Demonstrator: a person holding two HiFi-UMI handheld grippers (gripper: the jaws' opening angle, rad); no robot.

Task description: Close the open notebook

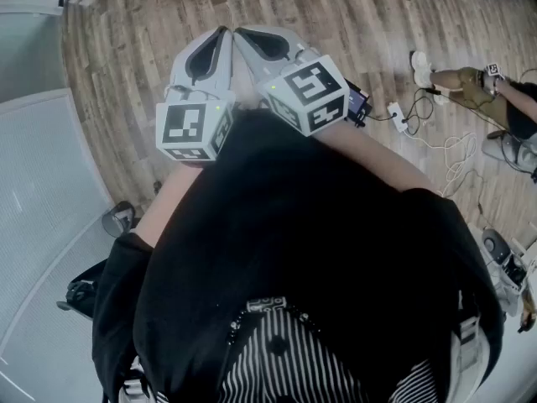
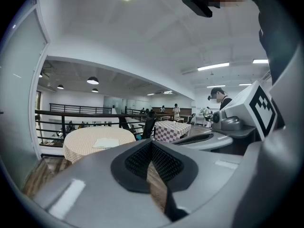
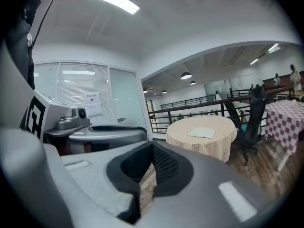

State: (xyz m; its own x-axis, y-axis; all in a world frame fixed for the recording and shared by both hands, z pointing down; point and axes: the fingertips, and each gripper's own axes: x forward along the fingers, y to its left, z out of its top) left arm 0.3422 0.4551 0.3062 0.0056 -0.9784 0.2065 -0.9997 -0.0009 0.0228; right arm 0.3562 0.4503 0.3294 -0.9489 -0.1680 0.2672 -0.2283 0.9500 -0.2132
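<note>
A white open notebook (image 2: pixel 106 143) lies flat on a round table with a beige checked cloth (image 2: pixel 80 148), far ahead across the room. The right gripper view shows the same notebook (image 3: pixel 202 133) on that table (image 3: pixel 209 144). I hold both grippers side by side in front of my chest, above the wooden floor. My left gripper (image 1: pixel 223 34) is shut and empty, its jaw tips meeting (image 2: pixel 152 144). My right gripper (image 1: pixel 238 34) is also shut with nothing in it (image 3: pixel 153 149). Each gripper shows at the edge of the other's view.
A black office chair (image 3: pixel 254 122) and a table with a red checked cloth (image 2: pixel 173 129) stand near the round table. A dark railing (image 2: pixel 71 120) runs behind it. A glass partition (image 3: pixel 95 103) stands at the left. Cables (image 1: pixel 436 141) and another person's leg (image 1: pixel 457 82) are on the floor at the right.
</note>
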